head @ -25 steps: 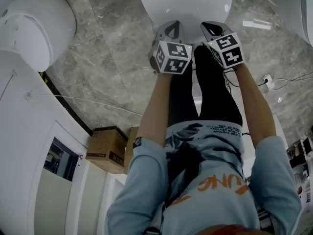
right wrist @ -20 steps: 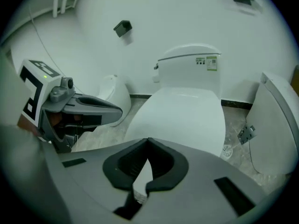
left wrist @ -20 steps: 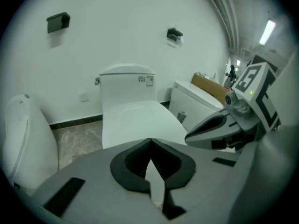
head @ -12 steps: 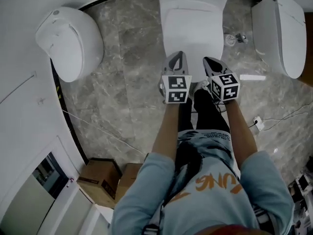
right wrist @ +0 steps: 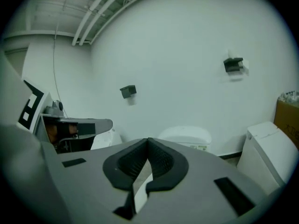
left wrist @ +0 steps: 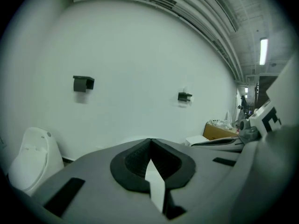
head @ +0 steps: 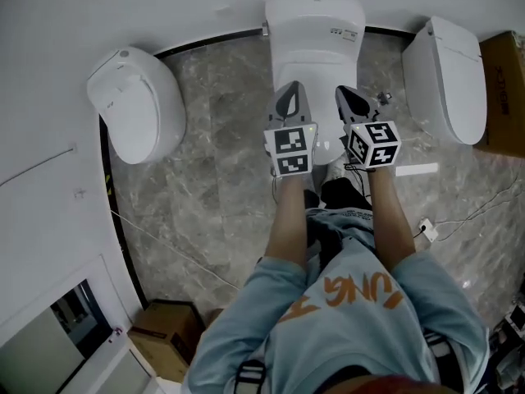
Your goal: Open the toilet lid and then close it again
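The white toilet [head: 315,46] stands against the wall at the top middle of the head view, its lid lying down flat. Both grippers are held side by side in the air above its front end, touching nothing. The left gripper [head: 289,93] is shut with nothing in it, and so is the right gripper [head: 348,95]. In the left gripper view the gripper [left wrist: 149,140] points at the white wall. In the right gripper view the gripper [right wrist: 148,139] has the toilet [right wrist: 185,136] just beyond its tips.
A second toilet [head: 138,115] stands at the left and a third toilet [head: 448,77] at the right, beside a cardboard box [head: 503,89]. More boxes [head: 161,348] sit at the lower left. A thin cable [head: 164,240] and a plug [head: 426,229] lie on the marble floor.
Both grippers rose, still shut, from low over the toilet's front to chest height. The person straightened up, so the toilet now looks smaller and farther, and both neighbouring toilets came into view.
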The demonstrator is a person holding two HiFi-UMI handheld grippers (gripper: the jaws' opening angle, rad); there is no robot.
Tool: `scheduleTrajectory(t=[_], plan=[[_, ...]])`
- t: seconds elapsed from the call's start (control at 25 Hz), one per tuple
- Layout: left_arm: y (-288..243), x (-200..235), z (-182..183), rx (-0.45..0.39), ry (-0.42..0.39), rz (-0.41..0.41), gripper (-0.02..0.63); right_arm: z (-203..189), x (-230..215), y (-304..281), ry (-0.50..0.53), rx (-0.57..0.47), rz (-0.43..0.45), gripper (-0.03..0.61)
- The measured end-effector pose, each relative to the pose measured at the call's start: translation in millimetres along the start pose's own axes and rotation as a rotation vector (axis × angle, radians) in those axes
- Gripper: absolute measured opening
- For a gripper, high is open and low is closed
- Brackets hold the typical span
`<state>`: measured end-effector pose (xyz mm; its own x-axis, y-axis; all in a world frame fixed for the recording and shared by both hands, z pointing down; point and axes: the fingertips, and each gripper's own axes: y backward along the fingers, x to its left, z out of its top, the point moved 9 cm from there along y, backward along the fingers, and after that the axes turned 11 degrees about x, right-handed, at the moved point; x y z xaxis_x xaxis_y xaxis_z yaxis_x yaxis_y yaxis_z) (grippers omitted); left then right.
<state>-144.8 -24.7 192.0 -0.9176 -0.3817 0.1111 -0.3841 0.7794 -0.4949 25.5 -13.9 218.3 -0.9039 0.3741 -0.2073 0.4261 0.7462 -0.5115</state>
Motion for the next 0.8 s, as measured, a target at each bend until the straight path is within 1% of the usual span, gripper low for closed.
scheduleTrajectory(t=[0.08, 0.2, 0.32, 0.4, 0.52, 0.64, 0.8], plan=[[15, -3, 22, -0.051, -0.026, 0.002, 0.026, 21, 5, 16, 0.017, -0.045, -0.025, 0.011], [32, -8, 50, -0.109, -0.058, -0.008, 0.026, 50, 13, 40, 0.009, -0.113, -0.062, 0.011], [43, -15, 86, -0.187, -0.092, -0.025, 0.026, 85, 20, 60, 0.053, -0.185, -0.099, 0.011], [51, -22, 104, -0.234, -0.118, -0.037, 0.026, 99, 21, 72, 0.077, -0.228, -0.127, 0.011], [59, -25, 129, -0.297, -0.16, -0.033, 0.026, 118, 17, 82, 0.088, -0.297, -0.159, 0.011], [65, -21, 142, -0.332, -0.184, -0.018, 0.026, 134, 18, 86, 0.094, -0.345, -0.178, 0.011], [71, -16, 150, -0.369, -0.186, 0.005, 0.026, 152, 19, 88, 0.109, -0.397, -0.186, 0.011]])
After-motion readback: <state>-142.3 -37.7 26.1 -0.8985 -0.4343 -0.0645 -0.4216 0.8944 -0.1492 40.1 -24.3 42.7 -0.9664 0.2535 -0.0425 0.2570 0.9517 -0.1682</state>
